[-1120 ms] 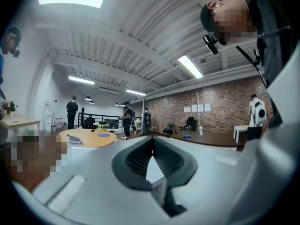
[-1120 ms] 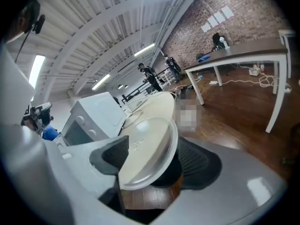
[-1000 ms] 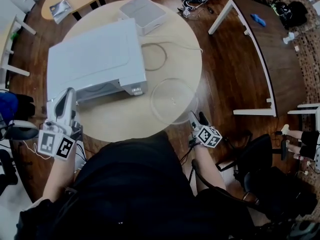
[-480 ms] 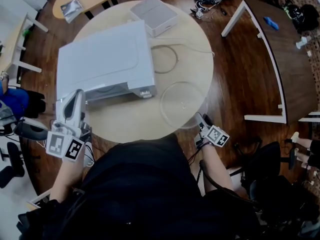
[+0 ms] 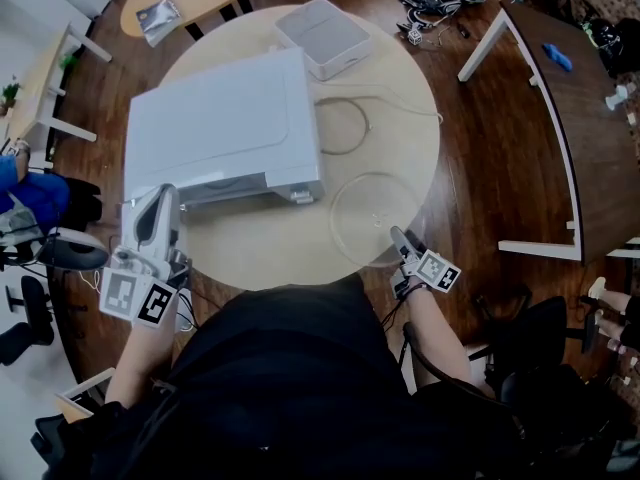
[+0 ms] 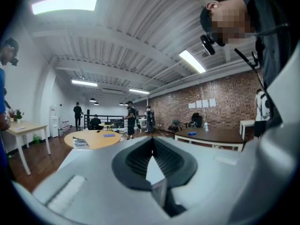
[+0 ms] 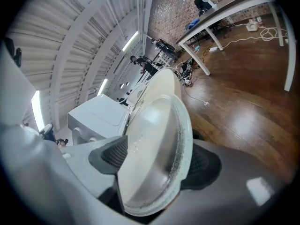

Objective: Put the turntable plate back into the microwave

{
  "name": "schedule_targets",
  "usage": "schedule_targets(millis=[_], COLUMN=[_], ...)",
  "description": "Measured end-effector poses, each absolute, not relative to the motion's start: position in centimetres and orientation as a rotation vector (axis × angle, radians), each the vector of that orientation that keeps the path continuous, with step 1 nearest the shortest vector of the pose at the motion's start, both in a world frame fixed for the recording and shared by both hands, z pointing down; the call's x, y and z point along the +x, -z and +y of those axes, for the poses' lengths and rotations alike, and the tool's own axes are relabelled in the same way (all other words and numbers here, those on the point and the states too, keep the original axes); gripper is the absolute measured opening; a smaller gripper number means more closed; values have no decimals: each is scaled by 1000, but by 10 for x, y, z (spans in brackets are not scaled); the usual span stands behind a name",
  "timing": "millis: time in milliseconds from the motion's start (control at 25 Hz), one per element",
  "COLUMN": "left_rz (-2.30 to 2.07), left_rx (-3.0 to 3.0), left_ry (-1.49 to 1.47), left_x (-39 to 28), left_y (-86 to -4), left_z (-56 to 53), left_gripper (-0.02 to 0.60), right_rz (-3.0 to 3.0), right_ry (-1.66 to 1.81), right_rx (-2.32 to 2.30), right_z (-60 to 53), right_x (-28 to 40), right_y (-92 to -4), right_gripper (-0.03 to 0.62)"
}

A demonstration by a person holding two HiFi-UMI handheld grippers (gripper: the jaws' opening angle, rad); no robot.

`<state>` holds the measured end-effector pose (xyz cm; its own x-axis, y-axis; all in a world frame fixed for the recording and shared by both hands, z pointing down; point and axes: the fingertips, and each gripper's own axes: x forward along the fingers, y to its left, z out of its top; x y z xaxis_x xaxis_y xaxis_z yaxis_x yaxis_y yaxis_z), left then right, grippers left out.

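Turntable plate of clear glass (image 5: pixel 375 200) lies flat on the round pale wooden table (image 5: pixel 262 246), just right of the white microwave oven (image 5: pixel 225 128). It is in the same spot it held a second ago. What has changed is your right gripper (image 5: pixel 399 236). It has slid in from the table's near edge, and its jaws now pinch the plate's near rim, with the glass standing between the pads in the right gripper view. The grasp looks made, but the plate seems not yet lifted. Your left gripper (image 5: pixel 163 196) hovers at the microwave's front left corner, its jaws pressed together on nothing. From above you cannot tell whether the door is open. If it is closed, that free gripper will likely have to open it before the plate can go in.
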<state>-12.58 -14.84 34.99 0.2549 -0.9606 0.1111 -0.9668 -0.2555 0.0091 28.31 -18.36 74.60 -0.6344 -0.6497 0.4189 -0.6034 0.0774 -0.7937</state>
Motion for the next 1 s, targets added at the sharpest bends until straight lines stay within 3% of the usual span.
schedule_targets(millis=[240,1000], left_rz=[-1880,-1948], left_rx=[2401,2302], left_ry=[-119,-177], left_x=[-130,-132], left_y=[-349,-353], left_z=[-148,-141], left_gripper=[3,3], right_rz=[2224,2249], right_ry=[1673,1759], right_rx=[-1336,-1243], right_z=[-186,-186], right_x=[280,262], right_y=[-752,-764], right_gripper=[282,253])
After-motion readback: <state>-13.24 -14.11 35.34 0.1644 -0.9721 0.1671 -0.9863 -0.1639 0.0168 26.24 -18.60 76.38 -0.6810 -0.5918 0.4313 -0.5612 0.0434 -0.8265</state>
